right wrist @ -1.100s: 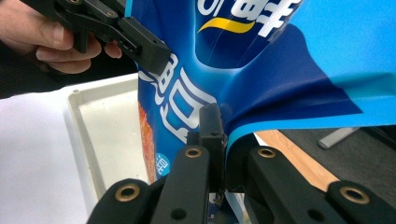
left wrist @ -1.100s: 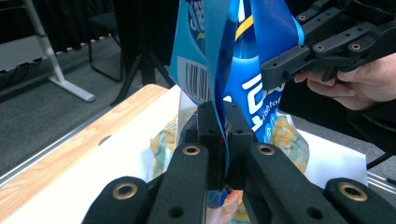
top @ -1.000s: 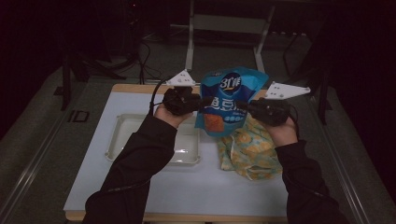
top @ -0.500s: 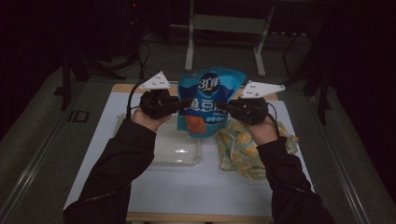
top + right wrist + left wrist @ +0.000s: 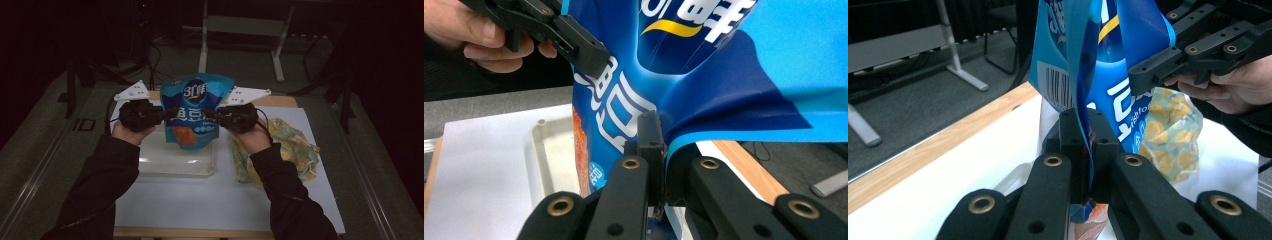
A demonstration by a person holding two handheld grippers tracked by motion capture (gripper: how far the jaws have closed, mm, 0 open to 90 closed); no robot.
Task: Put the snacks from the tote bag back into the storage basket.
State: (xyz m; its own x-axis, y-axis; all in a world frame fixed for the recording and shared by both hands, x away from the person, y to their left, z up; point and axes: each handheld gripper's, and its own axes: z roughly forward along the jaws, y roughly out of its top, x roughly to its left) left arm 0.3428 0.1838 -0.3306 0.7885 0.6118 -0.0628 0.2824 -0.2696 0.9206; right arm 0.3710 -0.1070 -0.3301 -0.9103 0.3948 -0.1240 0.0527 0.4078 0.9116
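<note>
High view: a blue snack bag (image 5: pixel 194 111) is held upright above a clear tray (image 5: pixel 176 161) near the table's far edge, left gripper (image 5: pixel 165 114) and right gripper (image 5: pixel 212 115) at its sides; a yellow patterned bag (image 5: pixel 292 150), probably crumpled, lies toward the right edge. Left gripper view: jaws pinched on the bag's edge; right gripper view: likewise clamped.

Dim room w/ grey floor (image 5: pixel 45 150), metal table legs (image 5: pixel 202 45) behind, cables (image 5: pixel 150 50).

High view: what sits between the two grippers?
The blue snack bag hangs between the left gripper and right gripper, each clamped on a side edge, above the clear tray.
</note>
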